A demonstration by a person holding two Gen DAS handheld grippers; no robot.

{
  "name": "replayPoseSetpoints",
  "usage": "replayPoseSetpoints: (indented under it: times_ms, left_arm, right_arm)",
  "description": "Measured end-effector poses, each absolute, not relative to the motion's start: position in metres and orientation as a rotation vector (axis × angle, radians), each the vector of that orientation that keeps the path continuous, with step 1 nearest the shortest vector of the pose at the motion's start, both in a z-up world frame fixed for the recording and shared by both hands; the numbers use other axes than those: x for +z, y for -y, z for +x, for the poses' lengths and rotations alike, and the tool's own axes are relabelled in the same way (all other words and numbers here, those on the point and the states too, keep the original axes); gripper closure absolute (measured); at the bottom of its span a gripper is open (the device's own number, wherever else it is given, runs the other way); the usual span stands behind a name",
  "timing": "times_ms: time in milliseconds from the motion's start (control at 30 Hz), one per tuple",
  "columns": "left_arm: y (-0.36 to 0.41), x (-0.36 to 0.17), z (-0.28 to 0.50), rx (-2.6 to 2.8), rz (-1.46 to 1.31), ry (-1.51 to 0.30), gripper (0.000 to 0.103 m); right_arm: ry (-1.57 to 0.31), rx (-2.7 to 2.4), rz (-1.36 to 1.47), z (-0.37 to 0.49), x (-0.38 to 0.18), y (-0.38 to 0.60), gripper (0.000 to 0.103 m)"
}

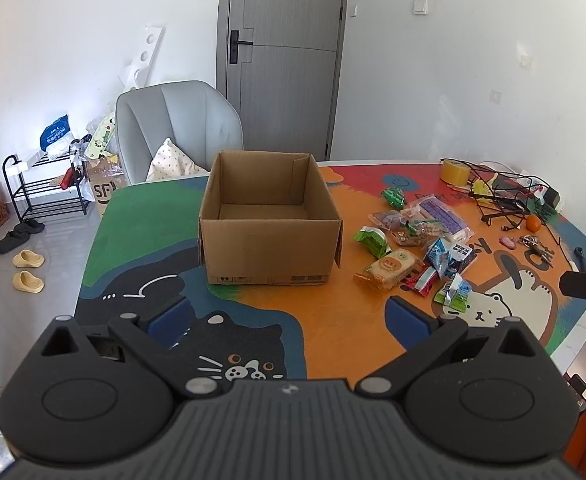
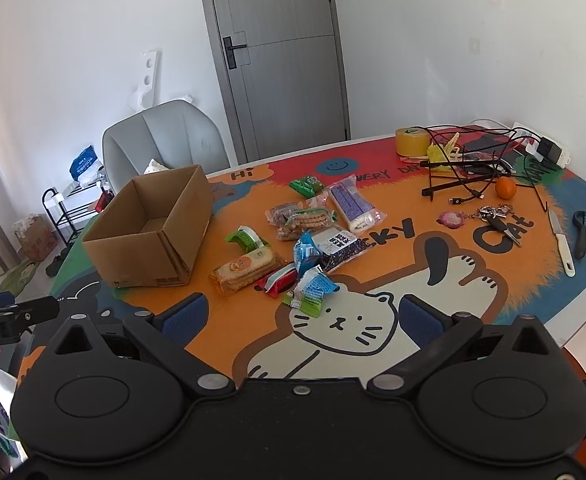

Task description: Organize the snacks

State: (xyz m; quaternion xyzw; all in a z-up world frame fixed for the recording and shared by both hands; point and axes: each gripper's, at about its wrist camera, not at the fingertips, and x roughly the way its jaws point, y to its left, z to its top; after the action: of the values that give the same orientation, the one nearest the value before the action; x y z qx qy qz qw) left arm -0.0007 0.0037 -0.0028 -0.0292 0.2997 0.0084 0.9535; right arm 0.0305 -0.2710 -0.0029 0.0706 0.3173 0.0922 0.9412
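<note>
An empty cardboard box stands open on the colourful cat-print table mat. Right of it lies a heap of several snack packets: a biscuit pack, green packets, a purple-and-white pack, blue and dark wrappers. My left gripper is open, hovering near the table's front edge before the box. My right gripper is open too, hanging just short of the nearest green-and-blue packet. Neither holds anything.
At the back right sit a tape roll, a tangle of cables and a wire stand, an orange, keys, a knife and a peeler. A grey chair stands behind the table.
</note>
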Motion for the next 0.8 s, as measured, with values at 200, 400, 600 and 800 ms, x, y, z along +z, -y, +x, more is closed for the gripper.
replayPoseSetpoints:
  times_ms: [200, 400, 600, 800]
  left_arm:
    - [-0.004, -0.002, 0.001, 0.02, -0.061, -0.614, 0.001]
    - [-0.004, -0.002, 0.001, 0.021, -0.059, -0.615, 0.001]
    - [-0.006, -0.003, 0.003, 0.021, -0.063, -0.616, 0.001]
    - [-0.002, -0.012, 0.014, 0.015, -0.062, -0.644, 0.001]
  right_arm:
    - [-0.646, 0.188, 0.146, 0.031, -0.003, 0.271, 0.0]
    - [-0.649, 0.187, 0.143, 0.03, -0.002, 0.271, 0.0]
    - [-0.639, 0.193, 0.146, 0.03, -0.002, 0.272, 0.0]
    - [-0.642, 0.186, 0.143, 0.033, -0.008, 0.272, 0.0]
